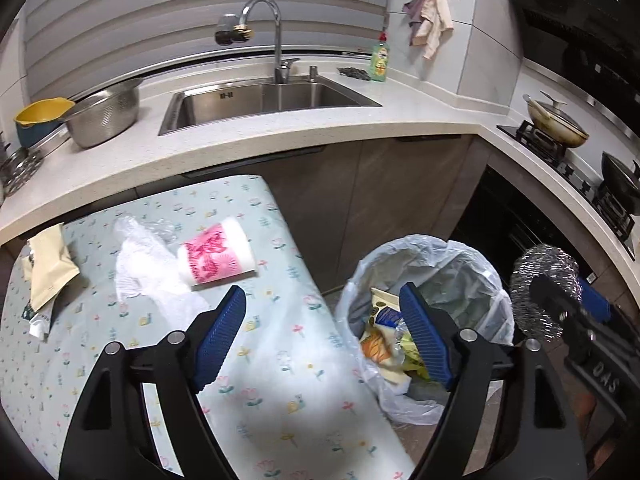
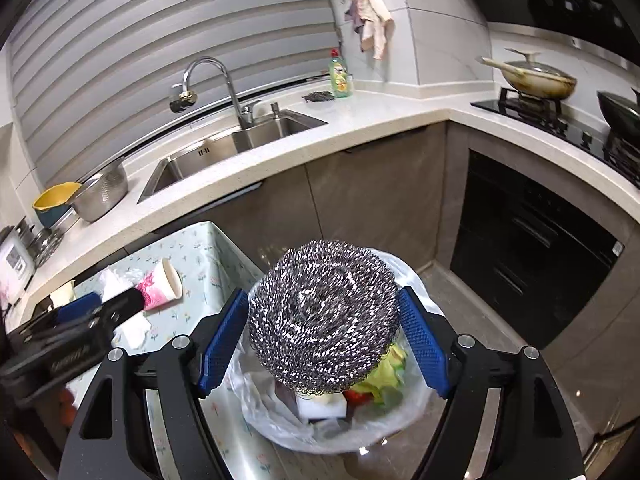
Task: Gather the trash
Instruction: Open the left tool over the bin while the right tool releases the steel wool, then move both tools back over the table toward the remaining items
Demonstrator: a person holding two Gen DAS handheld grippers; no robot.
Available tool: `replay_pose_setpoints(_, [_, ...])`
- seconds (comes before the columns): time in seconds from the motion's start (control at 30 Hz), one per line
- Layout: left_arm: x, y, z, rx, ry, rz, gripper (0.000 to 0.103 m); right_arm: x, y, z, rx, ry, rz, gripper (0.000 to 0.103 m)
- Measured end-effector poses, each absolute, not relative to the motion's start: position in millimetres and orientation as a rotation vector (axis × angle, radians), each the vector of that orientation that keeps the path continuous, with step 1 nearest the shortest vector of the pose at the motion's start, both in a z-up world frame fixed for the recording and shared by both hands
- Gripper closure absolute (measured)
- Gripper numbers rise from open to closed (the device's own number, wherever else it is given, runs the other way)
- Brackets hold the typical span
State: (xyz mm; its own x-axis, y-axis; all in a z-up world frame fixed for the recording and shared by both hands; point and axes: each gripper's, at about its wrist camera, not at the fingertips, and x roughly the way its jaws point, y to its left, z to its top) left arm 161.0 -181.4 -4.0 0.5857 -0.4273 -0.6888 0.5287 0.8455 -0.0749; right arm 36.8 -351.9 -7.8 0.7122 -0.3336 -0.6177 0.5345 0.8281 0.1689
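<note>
My right gripper [image 2: 324,338] is shut on a steel wool scrubber [image 2: 324,316] and holds it above the bin lined with a clear bag [image 2: 256,408]. The bin holds wrappers and scraps. In the left wrist view the scrubber [image 1: 540,284] hangs just right of the bin [image 1: 440,264]. My left gripper [image 1: 322,336] is open and empty over the table's right edge. On the floral tablecloth [image 1: 280,380] lie a pink-and-white paper cup [image 1: 218,254] on its side, crumpled white plastic [image 1: 148,272] and a beige packet [image 1: 50,268].
A white counter [image 1: 280,132] with a steel sink [image 1: 264,100], colander [image 1: 104,114] and green soap bottle [image 1: 380,58] runs behind. A stove with pans [image 1: 556,120] stands at right. Cabinet doors [image 1: 380,200] lie behind the bin.
</note>
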Motion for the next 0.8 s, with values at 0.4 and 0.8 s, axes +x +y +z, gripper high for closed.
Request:
replay_pose_setpoints(0.4, [176.9, -129.3, 0.1, 0.087, 0.757, -0.456, 0.015, 52.7, -317.8, 10.4, 0.335, 0.577, -0.426, 0.02])
replay_pose_setpoints(0.8, [188.9, -67.4, -0.4, 0.016, 0.774, -0.36, 0.011, 74.2, -266.5, 13.4, 0.297, 0.595, -0.338, 0.02])
